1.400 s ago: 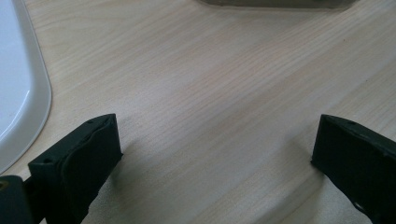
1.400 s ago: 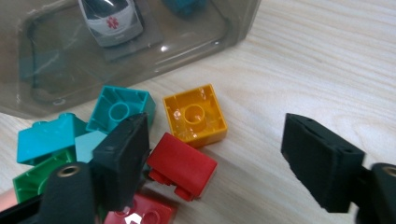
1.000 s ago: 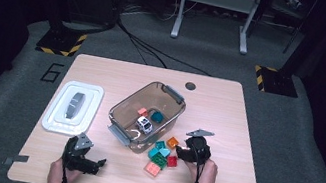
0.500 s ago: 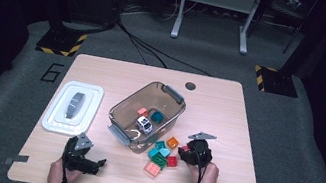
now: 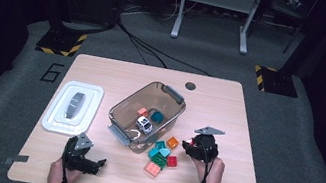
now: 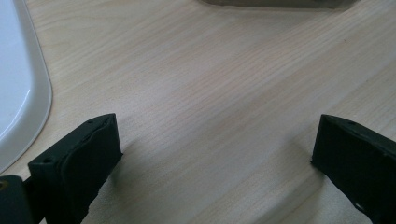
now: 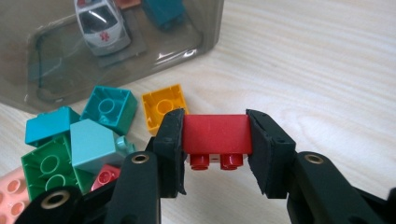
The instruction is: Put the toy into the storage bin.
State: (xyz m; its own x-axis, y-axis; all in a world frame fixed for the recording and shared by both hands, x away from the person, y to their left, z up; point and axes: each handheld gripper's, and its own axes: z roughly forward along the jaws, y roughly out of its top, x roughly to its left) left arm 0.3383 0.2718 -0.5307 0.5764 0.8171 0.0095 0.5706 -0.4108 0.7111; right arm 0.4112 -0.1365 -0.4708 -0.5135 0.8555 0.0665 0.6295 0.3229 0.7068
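Wooden table (image 5: 248,111), right tool (image 7: 215,154) now clamped on a red brick (image 7: 215,133) (jaws just closed), left tool (image 6: 215,154) open, unmoved

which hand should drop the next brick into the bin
Right. The right gripper is already shut on the red brick beside the bin; the left gripper is open over bare table.

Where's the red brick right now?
Clamped in the right tool, the red brick sits just right of the loose brick pile, near the clear bin.
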